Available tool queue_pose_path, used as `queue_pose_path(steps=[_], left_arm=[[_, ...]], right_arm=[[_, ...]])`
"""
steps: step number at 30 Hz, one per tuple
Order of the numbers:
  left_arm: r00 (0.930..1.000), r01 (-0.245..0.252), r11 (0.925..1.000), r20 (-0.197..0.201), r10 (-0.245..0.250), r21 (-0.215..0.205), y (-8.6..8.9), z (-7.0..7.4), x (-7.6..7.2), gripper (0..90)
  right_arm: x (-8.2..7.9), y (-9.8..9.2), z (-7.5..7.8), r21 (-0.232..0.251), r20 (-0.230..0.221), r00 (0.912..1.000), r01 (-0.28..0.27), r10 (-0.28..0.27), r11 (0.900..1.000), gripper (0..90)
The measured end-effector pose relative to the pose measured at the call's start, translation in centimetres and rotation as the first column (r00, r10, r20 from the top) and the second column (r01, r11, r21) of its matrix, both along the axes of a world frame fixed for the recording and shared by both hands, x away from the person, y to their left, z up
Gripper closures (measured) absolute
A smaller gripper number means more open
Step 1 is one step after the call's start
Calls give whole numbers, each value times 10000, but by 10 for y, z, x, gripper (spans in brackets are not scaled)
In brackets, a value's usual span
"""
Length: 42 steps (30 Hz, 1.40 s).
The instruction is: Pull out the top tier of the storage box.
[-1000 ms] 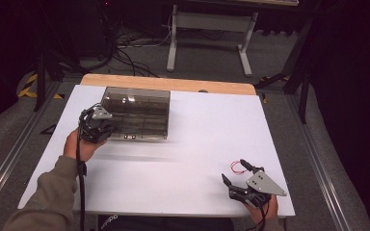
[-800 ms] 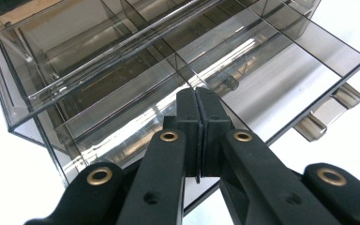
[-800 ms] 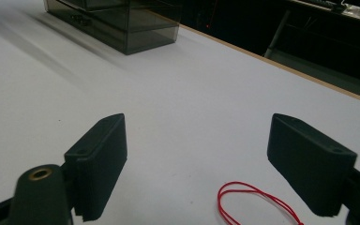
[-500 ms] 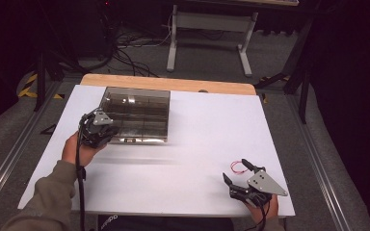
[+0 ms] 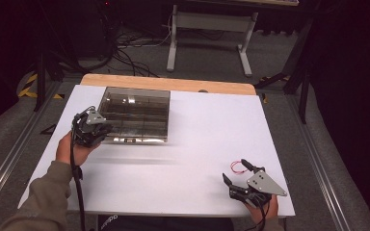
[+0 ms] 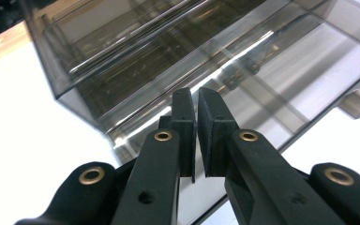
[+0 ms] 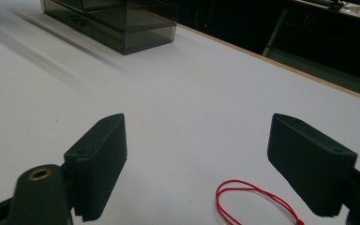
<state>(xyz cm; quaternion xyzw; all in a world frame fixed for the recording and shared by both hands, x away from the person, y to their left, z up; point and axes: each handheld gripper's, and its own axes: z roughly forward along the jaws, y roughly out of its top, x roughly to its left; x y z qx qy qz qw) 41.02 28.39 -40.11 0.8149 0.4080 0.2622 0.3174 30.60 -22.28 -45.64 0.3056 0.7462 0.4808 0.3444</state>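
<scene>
Your left claw (image 6: 196, 136) is pinched nearly closed on the smoky box's (image 5: 135, 113) wall; your right claw (image 7: 211, 164) gapes empty, the red loop (image 7: 258, 200) still unpicked.

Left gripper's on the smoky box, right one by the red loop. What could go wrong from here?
1. The left gripper looks pinched on a thin wall of the smoky transparent plastic compartment box; it may slip or tilt the box.
2. The open right gripper straddles the thin red string loop; the flat loop could escape its fingers.
</scene>
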Motion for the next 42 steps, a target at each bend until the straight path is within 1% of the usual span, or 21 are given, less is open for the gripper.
queue_pose_path(steps=[3,4,5,7,8,9,11,13,14,15,16,19,22,23,26,29,33,36,39,40,42], left_arm=[[10000,-92,9999,-23,92,-77,4,-1,0,853],[9998,-186,9998,100,185,121,5,-1,0,853],[9998,-202,9997,75,201,150,6,-1,0,853],[9999,-146,9999,52,146,-28,9,-1,1,856],[9998,-150,9999,134,150,38,8,-1,0,864],[9998,-169,9998,121,170,-38,8,-1,0,872],[9998,-124,9998,127,122,172,8,-1,0,866],[9997,-128,9998,205,124,175,10,1,0,875],[9998,-106,9999,164,107,-11,10,2,0,865],[9999,-55,10000,123,54,51,10,2,0,844],[10000,-11,10000,73,11,-31,9,1,-1,842],[9997,-98,9998,241,94,183,6,0,-1,848],[9994,-205,9997,280,202,100,9,-1,0,856],[9995,-170,9999,270,171,-16,10,-1,0,878],[9993,-178,9998,332,175,78,10,0,0,876],[9994,-153,9998,307,156,-83,11,0,-2,877],[9993,-54,10000,370,52,43,12,0,-4,886],[9992,-132,9998,379,127,129,14,-1,-3,891],[9995,-239,9995,184,242,-195,17,-4,0,887],[9997,-184,9994,145,188,-281,17,-4,0,868],[9997,-66,9993,215,74,-377,15,-4,-2,847]], right_arm=[[0,0,0,1,-23,10000,9,-9,10000,211],[0,0,0,2,-18,10000,1,-1,10000,212],[0,0,0,2,-18,10000,1,-1,10000,212],[0,0,0,1,-25,10000,13,-13,10000,211],[0,-1,0,3,-25,10000,13,-13,10000,212],[0,-1,0,-11,-16,10000,10,-10,10000,212],[0,-1,0,9,-24,10000,8,-8,10000,212],[0,-1,0,-4,-40,10000,7,-7,10000,213],[0,-1,0,-12,-11,10000,12,-12,10000,213],[0,-1,0,0,-11,10000,-3,3,10000,213],[0,-1,0,-3,-9,10000,0,0,10000,213],[1,-2,0,20,-49,10000,14,-14,10000,213],[1,-2,-1,16,-59,10000,25,-25,10000,213],[1,-2,-1,34,-69,10000,37,-37,10000,213],[1,-3,-1,10,-64,10000,-4,4,10000,213],[0,-3,0,29,-46,10000,13,-13,10000,213],[0,-2,0,51,-21,10000,-8,8,10000,213],[0,-2,0,94,-72,9999,-73,74,9999,213],[1,-2,-1,91,-84,9999,-67,67,9999,212],[0,-2,-1,92,-76,9999,-66,67,9999,213],[0,-2,0,69,-77,9999,-76,76,9999,213]])
